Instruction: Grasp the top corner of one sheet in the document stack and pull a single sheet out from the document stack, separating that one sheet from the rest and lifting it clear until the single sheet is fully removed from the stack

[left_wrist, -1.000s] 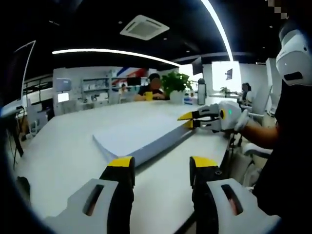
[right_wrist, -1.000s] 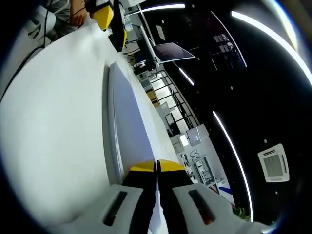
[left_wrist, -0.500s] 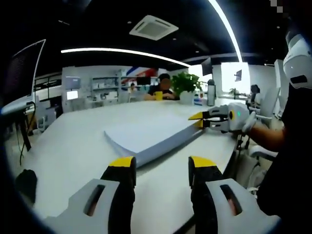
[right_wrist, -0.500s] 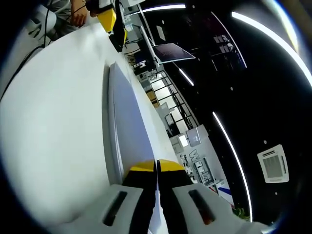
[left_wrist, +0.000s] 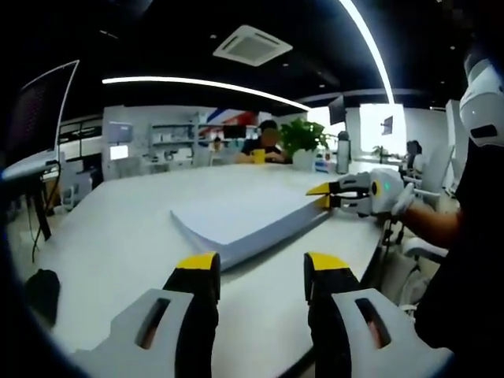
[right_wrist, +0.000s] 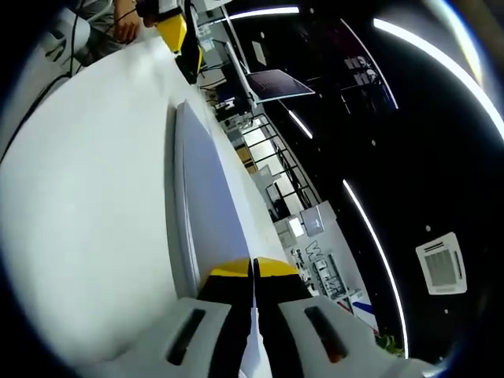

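A thick stack of white sheets (left_wrist: 240, 222) lies on the white table (left_wrist: 110, 244), ahead of my left gripper (left_wrist: 261, 268). That gripper hovers open and short of the stack, with nothing between its yellow-tipped jaws. My right gripper (left_wrist: 321, 194) is at the stack's far right corner, held by a gloved hand. In the right gripper view my right gripper (right_wrist: 252, 272) is shut on the thin edge of the top sheet, and the stack (right_wrist: 201, 185) runs away from it towards the left gripper (right_wrist: 177, 31) at the top.
A person sits at the table's far side beside a yellow cup (left_wrist: 257, 155), a potted plant (left_wrist: 297, 138) and a dark flask (left_wrist: 343, 150). The arm (left_wrist: 429, 224) holding the right gripper reaches in from the right. A monitor (left_wrist: 35, 118) stands at the left.
The left gripper view has shifted a little, so that camera moved. The stack's near edge now looks more bowed. The right gripper stays shut at the corner.
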Demonstrator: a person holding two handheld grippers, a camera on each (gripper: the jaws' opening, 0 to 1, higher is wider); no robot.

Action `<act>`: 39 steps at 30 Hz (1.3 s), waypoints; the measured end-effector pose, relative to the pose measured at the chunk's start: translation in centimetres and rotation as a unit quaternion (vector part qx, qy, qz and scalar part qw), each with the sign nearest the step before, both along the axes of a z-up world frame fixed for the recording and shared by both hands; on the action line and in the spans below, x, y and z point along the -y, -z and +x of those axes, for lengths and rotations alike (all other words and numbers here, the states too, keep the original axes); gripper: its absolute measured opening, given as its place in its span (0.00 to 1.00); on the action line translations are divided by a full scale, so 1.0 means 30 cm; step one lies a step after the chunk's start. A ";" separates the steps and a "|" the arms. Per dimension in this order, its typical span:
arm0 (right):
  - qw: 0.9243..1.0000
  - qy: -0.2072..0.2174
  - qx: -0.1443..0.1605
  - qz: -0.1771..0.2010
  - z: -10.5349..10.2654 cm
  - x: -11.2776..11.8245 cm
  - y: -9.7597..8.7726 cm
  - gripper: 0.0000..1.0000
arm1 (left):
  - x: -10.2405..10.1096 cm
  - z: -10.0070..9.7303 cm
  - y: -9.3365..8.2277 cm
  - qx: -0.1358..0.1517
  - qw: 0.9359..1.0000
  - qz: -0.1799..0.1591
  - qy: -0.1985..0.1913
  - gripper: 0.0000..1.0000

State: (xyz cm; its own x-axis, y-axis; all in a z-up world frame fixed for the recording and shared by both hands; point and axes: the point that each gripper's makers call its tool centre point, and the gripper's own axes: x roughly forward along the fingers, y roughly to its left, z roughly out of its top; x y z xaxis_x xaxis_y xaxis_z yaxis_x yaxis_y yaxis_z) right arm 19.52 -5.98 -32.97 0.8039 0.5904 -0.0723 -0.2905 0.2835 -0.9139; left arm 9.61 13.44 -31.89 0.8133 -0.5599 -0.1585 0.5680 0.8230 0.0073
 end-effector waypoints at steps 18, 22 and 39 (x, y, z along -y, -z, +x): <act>1.000 -0.010 -0.021 0.011 -0.017 0.010 -0.007 0.02 | -0.002 -0.019 -0.002 0.001 1.000 0.007 0.001 0.43; 0.999 -0.012 -0.020 0.037 -0.024 0.011 -0.035 0.02 | -0.008 -0.019 0.001 0.001 1.000 0.007 0.000 0.43; 0.949 -0.031 -0.144 0.278 -0.019 0.091 -0.130 0.02 | -0.044 -0.026 0.010 -0.002 1.000 0.006 -0.011 0.43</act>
State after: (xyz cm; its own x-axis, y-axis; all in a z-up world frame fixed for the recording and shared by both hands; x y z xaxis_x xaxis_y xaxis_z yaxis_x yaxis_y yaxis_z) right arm 18.96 -8.70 -29.07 0.7607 0.6471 0.0515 -0.5378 0.6727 -0.5082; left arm 8.83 14.75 -32.20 0.8249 -0.5397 -0.1679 0.5496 0.8353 0.0148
